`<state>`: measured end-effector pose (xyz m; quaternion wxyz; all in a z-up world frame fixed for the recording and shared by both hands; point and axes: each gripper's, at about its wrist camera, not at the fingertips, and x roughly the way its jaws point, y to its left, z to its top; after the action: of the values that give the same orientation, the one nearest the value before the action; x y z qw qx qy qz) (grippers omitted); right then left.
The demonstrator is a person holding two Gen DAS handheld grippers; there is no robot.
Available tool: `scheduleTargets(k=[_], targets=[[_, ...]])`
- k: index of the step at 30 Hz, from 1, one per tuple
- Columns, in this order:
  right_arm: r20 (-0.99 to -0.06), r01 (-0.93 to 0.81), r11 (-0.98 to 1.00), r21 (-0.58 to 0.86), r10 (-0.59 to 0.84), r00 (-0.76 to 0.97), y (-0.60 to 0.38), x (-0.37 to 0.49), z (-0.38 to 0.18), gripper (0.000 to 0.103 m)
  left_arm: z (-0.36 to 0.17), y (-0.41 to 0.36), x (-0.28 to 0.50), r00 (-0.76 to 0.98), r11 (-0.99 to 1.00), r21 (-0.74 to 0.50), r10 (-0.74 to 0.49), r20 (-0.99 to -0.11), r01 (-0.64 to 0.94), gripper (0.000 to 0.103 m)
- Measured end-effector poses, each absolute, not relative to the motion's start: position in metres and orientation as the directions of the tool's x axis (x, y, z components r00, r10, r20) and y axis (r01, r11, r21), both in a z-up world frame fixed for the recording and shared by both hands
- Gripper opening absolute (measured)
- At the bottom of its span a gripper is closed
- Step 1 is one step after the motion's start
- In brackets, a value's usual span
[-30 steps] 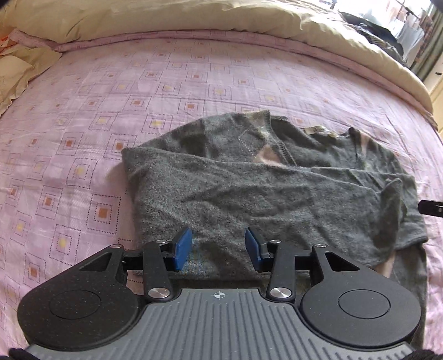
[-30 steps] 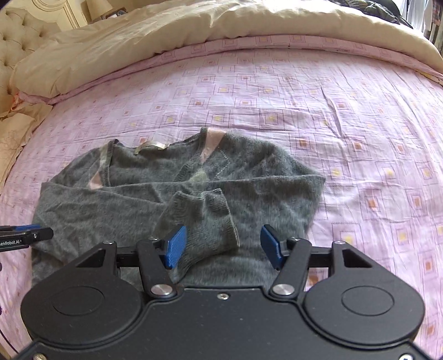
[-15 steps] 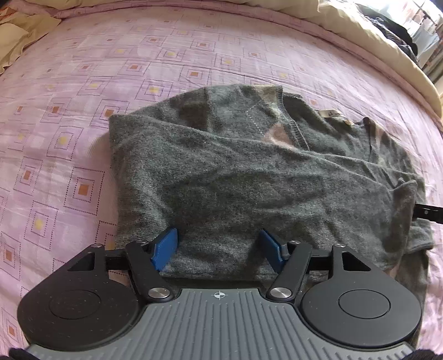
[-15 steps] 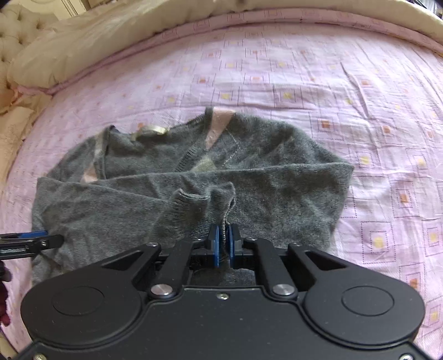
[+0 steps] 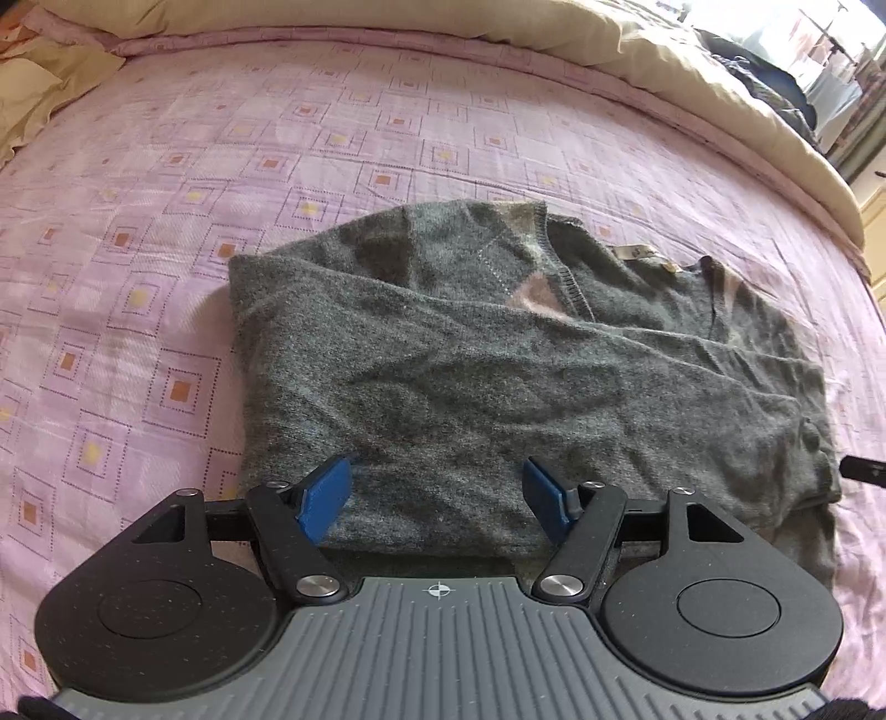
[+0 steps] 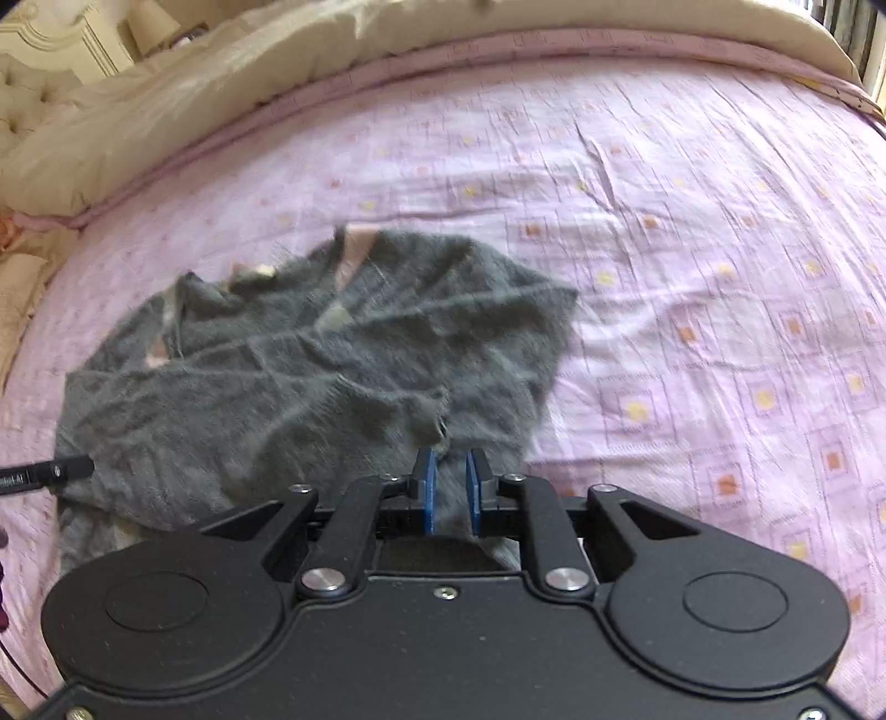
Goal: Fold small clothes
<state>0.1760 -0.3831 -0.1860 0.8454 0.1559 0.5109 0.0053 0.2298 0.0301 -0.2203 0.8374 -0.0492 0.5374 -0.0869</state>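
Sweater (image 5: 498,376): grey knit with pale pink trim at the neck, lying partly folded on the pink patterned bedsheet (image 5: 166,166), a sleeve laid across the body and the collar turned toward the far side. Small label (image 5: 645,256) visible inside the neckline. Cream duvet (image 5: 609,39) bunched along the far edge of the bed, well apart from the garment. Left gripper (image 5: 437,495): wide, blue pads spread over the near hem, holding nothing; contact with the cloth not clear. Right gripper (image 6: 448,493): nearly closed, pinching a bunch of the knit, seemingly the sleeve cuff, at the near edge; view blurred. Probable handling: soft, light, limp, with no stiffness to hold a crease, likely to sag and drag when lifted from one point; fuzzy surface likely to cling to the sheet instead of sliding. Suggested hold: hem corners or cuff, through both layers, pads well onto the fabric rather than at a loose edge. Risk: a single-layer pinch pulling the fold apart. Tip of the opposite gripper visible at the frame edge in each view.
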Motion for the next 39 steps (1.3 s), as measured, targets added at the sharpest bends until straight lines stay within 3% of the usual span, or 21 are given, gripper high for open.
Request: scheduleTargets(k=[3, 12, 14, 15, 16, 21, 24, 35, 39], targets=[[-0.850, 0.121, 0.949, 0.293, 0.200, 0.488, -0.376, 0.186, -0.188, 0.055, -0.210, 0.033, 0.219, 0.445, 0.984, -0.137, -0.176, -0.878, 0.117, 0.066], [-0.883, 0.105, 0.963, 0.248, 0.180, 0.434, -0.363, 0.201, -0.214, 0.054, -0.197, 0.045, 0.196, 0.467, 0.985, -0.106, -0.157, -0.870, 0.135, 0.066], [-0.886, 0.111, 0.962, 0.251, 0.182, 0.427, -0.361, 0.201, -0.216, 0.047, -0.198, 0.046, 0.195, 0.468, 0.985, -0.102, -0.154, -0.870, 0.136, 0.066], [-0.889, 0.109, 0.962, 0.251, 0.184, 0.420, -0.360, 0.202, -0.216, 0.025, -0.198, 0.046, 0.194, 0.468, 0.986, -0.103, -0.155, -0.870, 0.135, 0.066], [-0.892, 0.103, 0.963, 0.250, 0.188, 0.412, -0.358, 0.202, -0.215, 0.011, -0.198, 0.047, 0.194, 0.469, 0.986, -0.105, -0.155, -0.870, 0.132, 0.066], [-0.830, 0.003, 0.955, 0.298, 0.258, 0.494, -0.343, 0.198, -0.173, 0.010, -0.194, 0.043, 0.198, 0.485, 0.984, -0.107, -0.163, -0.859, 0.142, 0.066], [-0.804, -0.007, 0.971, 0.240, 0.203, 0.558, -0.345, 0.196, -0.148, 0.010, -0.192, 0.036, 0.207, 0.498, 0.981, -0.110, -0.178, -0.849, 0.162, 0.066], [-0.904, 0.126, 0.981, 0.151, 0.085, 0.418, -0.369, 0.208, -0.201, 0.010, -0.214, 0.019, 0.252, 0.489, 0.981, -0.088, -0.162, -0.857, 0.172, 0.067], [-0.917, 0.148, 0.980, 0.136, 0.068, 0.392, -0.372, 0.203, -0.212, 0.014, -0.234, 0.028, 0.260, 0.428, 0.989, -0.022, -0.083, -0.900, 0.147, 0.066]])
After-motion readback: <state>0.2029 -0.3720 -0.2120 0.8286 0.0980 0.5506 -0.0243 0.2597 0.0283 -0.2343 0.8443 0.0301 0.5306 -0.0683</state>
